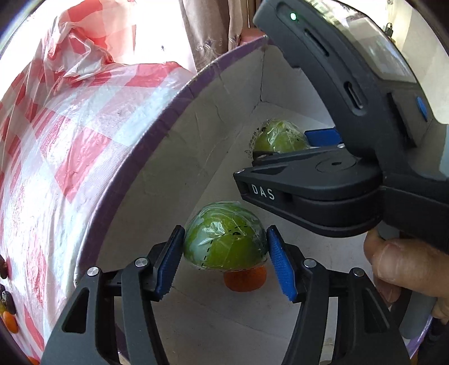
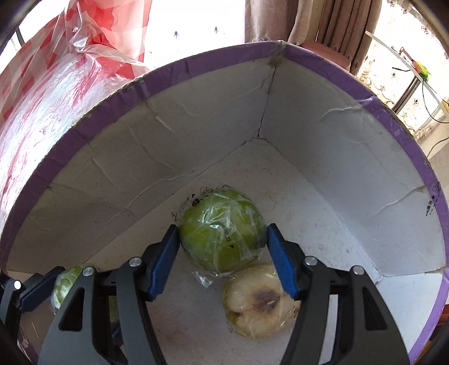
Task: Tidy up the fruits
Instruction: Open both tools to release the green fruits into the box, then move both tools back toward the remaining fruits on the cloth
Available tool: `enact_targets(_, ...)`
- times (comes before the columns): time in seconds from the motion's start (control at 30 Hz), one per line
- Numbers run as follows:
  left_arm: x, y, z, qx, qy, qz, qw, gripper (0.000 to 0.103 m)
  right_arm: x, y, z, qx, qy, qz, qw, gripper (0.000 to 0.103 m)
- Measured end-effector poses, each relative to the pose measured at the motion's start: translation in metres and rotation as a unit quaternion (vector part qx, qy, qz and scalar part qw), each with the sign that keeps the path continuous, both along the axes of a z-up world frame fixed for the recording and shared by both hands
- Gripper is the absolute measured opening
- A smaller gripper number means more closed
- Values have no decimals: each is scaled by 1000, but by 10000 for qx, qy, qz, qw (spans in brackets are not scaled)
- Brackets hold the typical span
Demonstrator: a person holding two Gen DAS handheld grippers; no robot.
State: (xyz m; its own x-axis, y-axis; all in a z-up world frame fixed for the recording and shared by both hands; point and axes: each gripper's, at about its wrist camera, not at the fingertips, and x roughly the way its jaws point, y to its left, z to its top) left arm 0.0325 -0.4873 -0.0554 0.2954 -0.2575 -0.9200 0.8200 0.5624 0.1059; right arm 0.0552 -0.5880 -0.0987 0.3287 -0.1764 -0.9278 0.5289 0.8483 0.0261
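Both grippers are inside a white cardboard box with a purple rim. My left gripper is shut on a plastic-wrapped green fruit half, held above an orange fruit on the box floor. My right gripper is shut on another wrapped green fruit half. A wrapped cut fruit half with a pale face and brown core lies just below it on the floor. The right gripper with its fruit also shows in the left wrist view.
A red-and-white checked plastic sheet covers the surface left of the box. Small orange and dark items lie on it at the far left. Curtains hang behind. The left gripper's finger and fruit show in the right wrist view.
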Motion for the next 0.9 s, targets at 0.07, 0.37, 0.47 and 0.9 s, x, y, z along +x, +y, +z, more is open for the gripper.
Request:
enact_targets(0.07,2,-2,-3,75,-19,45,10000,59,2,-2,0,7,45,2,10000,64)
enact_targets(0.37,22,-6,-3,104,-47,181,9998,59,7,-2,-6,-16,182,26,9998,64)
enact_targets(0.47,25,-5,-2,68,-31,213,9997,60,8,0,-6,-8,180,19,9998,65)
enact_targets(0.9,17,9,6,-248,-149,187,9994,63,5,-10,7,-55,-44,-116,9999,82)
